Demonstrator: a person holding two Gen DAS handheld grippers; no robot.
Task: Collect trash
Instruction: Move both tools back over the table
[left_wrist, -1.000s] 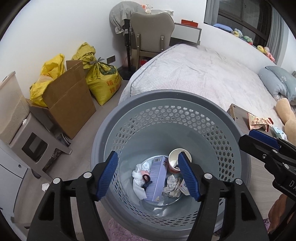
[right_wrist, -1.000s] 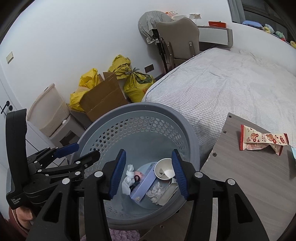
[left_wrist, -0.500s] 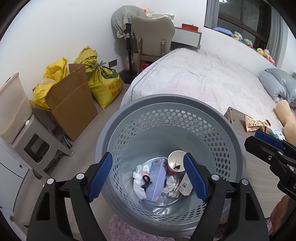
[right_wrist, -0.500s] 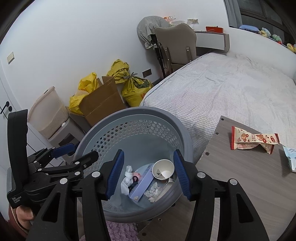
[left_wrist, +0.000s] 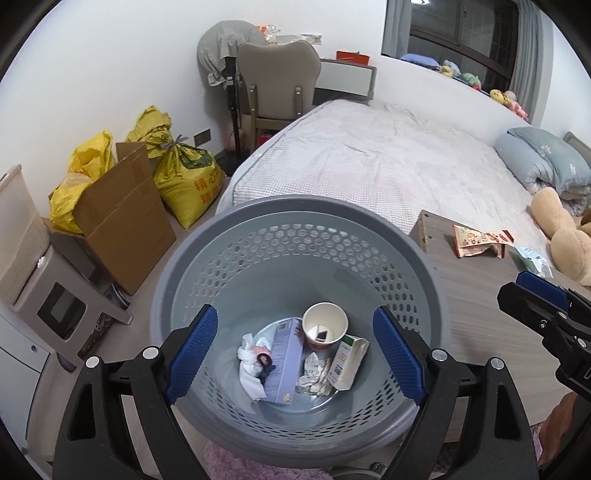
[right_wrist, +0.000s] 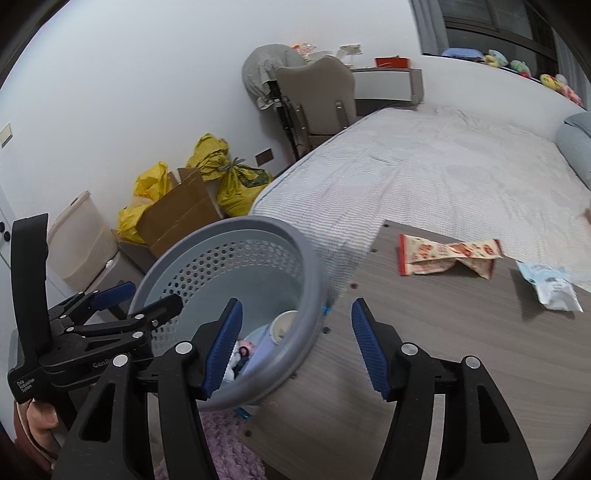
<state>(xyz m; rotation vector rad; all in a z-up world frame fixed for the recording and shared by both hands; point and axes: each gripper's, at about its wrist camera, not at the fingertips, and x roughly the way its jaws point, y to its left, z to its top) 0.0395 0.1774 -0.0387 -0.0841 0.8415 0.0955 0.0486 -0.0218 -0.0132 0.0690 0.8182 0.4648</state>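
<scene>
Beside the bed (left_wrist: 388, 162), I find the grey perforated basket (left_wrist: 295, 214) on the floor, hard against the edge of the wooden surface (right_wrist: 461, 332). At its bottom lie a paper cup (left_wrist: 325, 326), a lilac box (left_wrist: 284, 362), a small carton (left_wrist: 349, 358), crumpled paper (left_wrist: 314, 373) and a white rag (left_wrist: 248, 363). My left claw (left_wrist: 293, 350) hangs over the basket mouth, jaws wide and opening, with nothing in them. My right claw (right_wrist: 295, 347) stands over the basket rim and the surface's edge, jaws part open and opening, likewise with nothing gripped. Two pieces remain on the surface: a red-and-cream snack wrapper (right_wrist: 447, 254) and, near it, a pale blue-and-white packet (right_wrist: 550, 286).
</scene>
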